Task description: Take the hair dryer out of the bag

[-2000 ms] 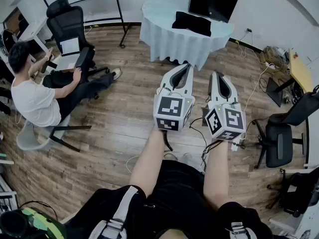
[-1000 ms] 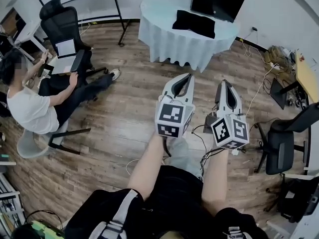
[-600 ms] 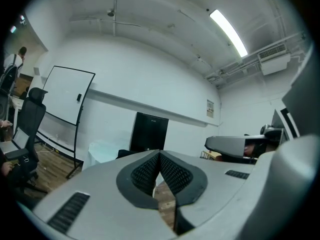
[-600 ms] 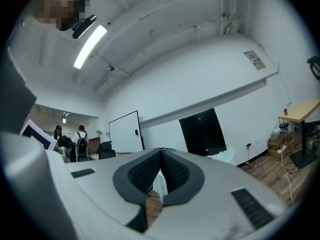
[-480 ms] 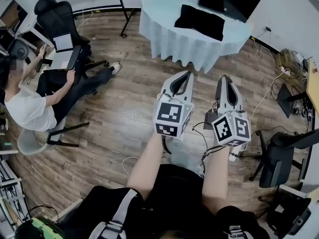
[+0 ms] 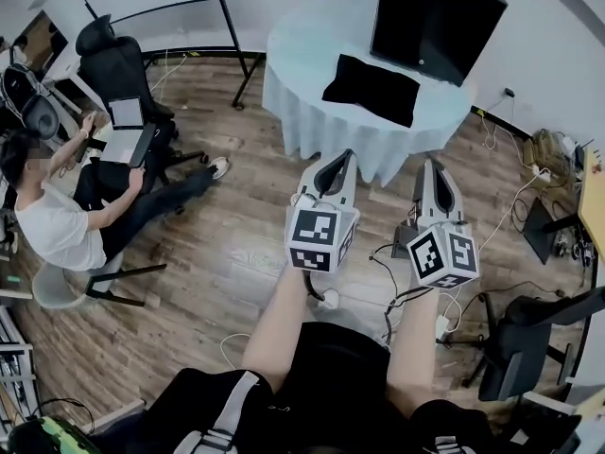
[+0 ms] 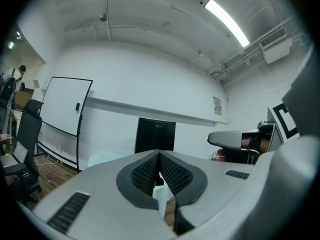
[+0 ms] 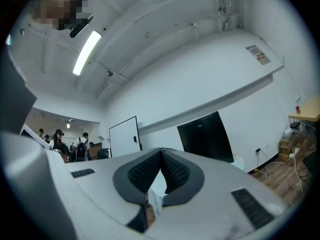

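Black fabric marks the goal: the bag (image 6: 371, 89) lies flat on the cloth-draped table (image 6: 301, 121) ahead of both claws. It is nearer than a second ago, as the person walks towards it. The left gripper (image 6: 337, 156) and right gripper (image 6: 430, 165) ride level, side by side, each pressed together on nothing. The hair dryer is unseen, presumably inside the bag, so the reach has yet to begin. A black monitor (image 6: 435, 22) stands beyond the bag. A seated person (image 6: 57, 220) and an office chair (image 6: 118, 60) are well left of the left claw. Cables (image 6: 392, 270) trail below both claws, and nothing appears to bar the path.
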Motion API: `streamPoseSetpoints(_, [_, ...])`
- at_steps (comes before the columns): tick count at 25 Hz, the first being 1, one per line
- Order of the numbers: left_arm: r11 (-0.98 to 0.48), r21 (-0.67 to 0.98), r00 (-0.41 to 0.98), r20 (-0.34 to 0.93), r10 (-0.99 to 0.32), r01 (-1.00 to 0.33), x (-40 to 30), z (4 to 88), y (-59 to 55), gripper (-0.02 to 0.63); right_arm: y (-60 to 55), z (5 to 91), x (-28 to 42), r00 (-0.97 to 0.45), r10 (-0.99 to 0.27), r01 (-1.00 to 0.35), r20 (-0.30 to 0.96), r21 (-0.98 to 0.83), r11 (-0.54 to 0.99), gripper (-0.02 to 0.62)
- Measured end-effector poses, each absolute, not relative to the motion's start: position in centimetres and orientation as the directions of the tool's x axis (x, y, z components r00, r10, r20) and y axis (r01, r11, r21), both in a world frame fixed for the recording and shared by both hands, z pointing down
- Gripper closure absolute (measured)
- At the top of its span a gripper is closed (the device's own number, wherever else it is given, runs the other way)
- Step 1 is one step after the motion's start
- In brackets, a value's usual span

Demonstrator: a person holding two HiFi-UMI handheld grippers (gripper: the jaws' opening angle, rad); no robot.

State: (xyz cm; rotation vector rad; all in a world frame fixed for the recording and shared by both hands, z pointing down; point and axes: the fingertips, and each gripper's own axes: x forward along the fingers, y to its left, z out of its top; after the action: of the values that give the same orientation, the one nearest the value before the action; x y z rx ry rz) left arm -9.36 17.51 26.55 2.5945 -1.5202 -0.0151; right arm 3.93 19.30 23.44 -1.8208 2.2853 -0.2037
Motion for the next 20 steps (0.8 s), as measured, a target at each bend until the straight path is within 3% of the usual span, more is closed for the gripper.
streamPoseSetpoints(7, [-0.478, 0.061, 0.48, 0.02, -0.877, -0.876, -7.4, 24.4, 15.2, 0.591, 17.5, 21.4, 6.0, -0.224, -0.964, -0.938, -0.143, -0.236, 0.253, 0.589])
streamPoseSetpoints(20, [-0.545, 0.009, 0.545, 0.05, -0.837, -0.838, -2.5, 25.2, 8.7, 0.591, 13.8, 21.2, 12.6, -0.109, -0.982, -0.957, -0.152, -0.25, 0.145, 0.589])
